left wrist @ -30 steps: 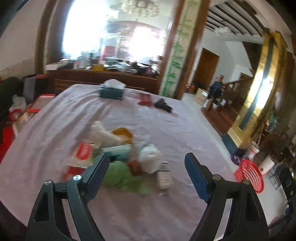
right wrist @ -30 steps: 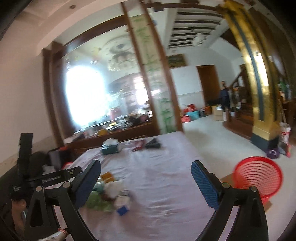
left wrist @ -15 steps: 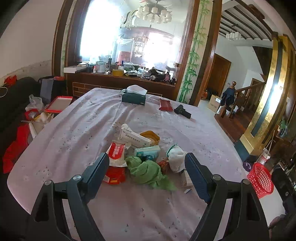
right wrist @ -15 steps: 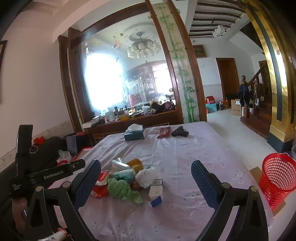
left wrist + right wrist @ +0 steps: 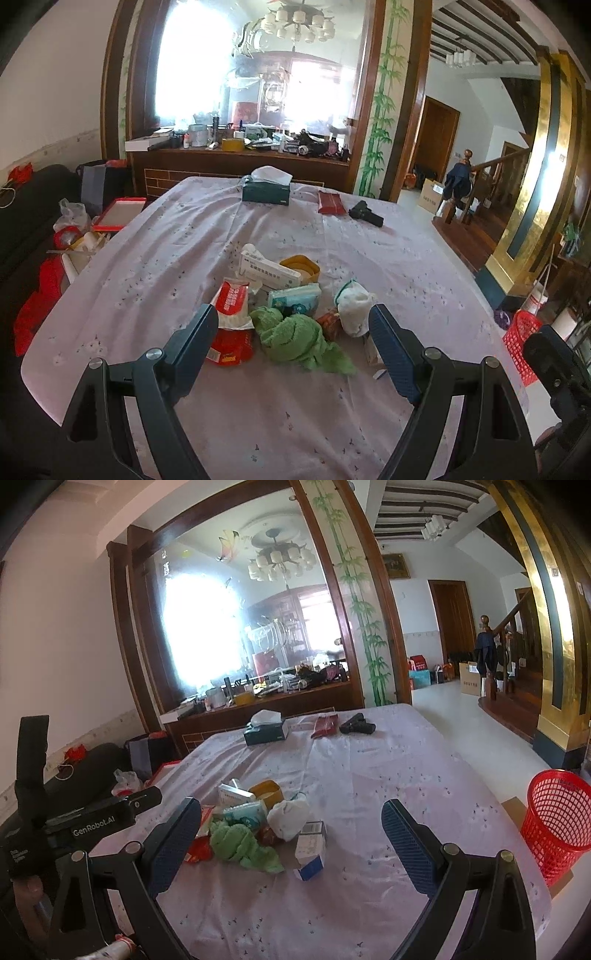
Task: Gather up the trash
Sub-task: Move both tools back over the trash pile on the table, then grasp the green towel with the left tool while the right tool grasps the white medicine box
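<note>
While both grippers hover over the counter (image 5: 155, 258) w/ its pale lilac cloth, I see the trash pile (image 5: 291, 302) heaped mid-counter, just ahead of my left gripper (image 5: 295, 350) and ahead-left of my right gripper (image 5: 291, 838). Jaws on both stand wide apart, nothing btwn them. Pile looks crumpled & mixed: 1 green cloth (image 5: 299, 338) at the near edge, 1 white wad (image 5: 354, 304) to its right, 1 red-and-white wrapper (image 5: 232, 299) on the left, 1 long white box (image 5: 267, 271) behind, 1 yellow tin (image 5: 301, 266), 1 teal pack (image 5: 295, 297). From the right view, 2 small boxes (image 5: 310, 845) lie at the pile's near right side. 1 red basket (image 5: 557, 823) sits on the floor off the counter's right edge. Far end: 1 tissue box (image 5: 266, 190), 1 red packet (image 5: 330, 202), 1 black item (image 5: 365, 213).
</note>
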The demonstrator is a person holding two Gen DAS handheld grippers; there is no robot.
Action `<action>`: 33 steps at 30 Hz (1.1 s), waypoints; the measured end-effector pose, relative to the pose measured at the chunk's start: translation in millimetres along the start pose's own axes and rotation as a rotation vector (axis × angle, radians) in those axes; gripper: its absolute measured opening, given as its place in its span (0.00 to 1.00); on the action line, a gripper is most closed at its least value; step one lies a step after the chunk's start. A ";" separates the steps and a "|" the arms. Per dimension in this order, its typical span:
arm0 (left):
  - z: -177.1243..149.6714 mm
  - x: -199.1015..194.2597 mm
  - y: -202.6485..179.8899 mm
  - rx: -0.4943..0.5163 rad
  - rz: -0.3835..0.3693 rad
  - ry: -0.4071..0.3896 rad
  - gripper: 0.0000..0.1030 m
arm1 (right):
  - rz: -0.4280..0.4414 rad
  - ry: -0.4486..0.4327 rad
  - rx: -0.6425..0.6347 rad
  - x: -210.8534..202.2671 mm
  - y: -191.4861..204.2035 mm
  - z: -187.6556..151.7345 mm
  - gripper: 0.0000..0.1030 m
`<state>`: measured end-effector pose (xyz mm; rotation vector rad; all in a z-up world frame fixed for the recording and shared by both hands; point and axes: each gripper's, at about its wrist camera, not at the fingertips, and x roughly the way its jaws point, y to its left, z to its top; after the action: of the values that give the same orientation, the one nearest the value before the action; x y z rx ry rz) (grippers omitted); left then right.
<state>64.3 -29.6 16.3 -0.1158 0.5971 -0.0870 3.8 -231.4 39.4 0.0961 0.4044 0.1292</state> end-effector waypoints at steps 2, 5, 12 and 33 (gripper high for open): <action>-1.6 3.9 -2.0 0.007 0.000 0.009 0.80 | -0.002 0.014 0.004 3.9 -2.4 -2.6 0.97; -5.0 11.5 -3.6 0.015 0.000 0.027 0.80 | -0.009 0.035 0.009 10.6 -5.3 -5.8 0.97; -8.9 26.2 -2.8 0.020 0.003 0.058 0.80 | -0.014 0.065 0.016 23.0 -10.5 -9.3 0.97; -19.5 81.8 31.8 -0.038 -0.052 0.209 0.80 | -0.002 0.235 0.026 85.5 -10.4 -26.8 0.83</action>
<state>122.1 -9.1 -49.4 -0.1607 0.8048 -0.1392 72.2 -227.5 -19.4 0.1069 0.6412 0.1334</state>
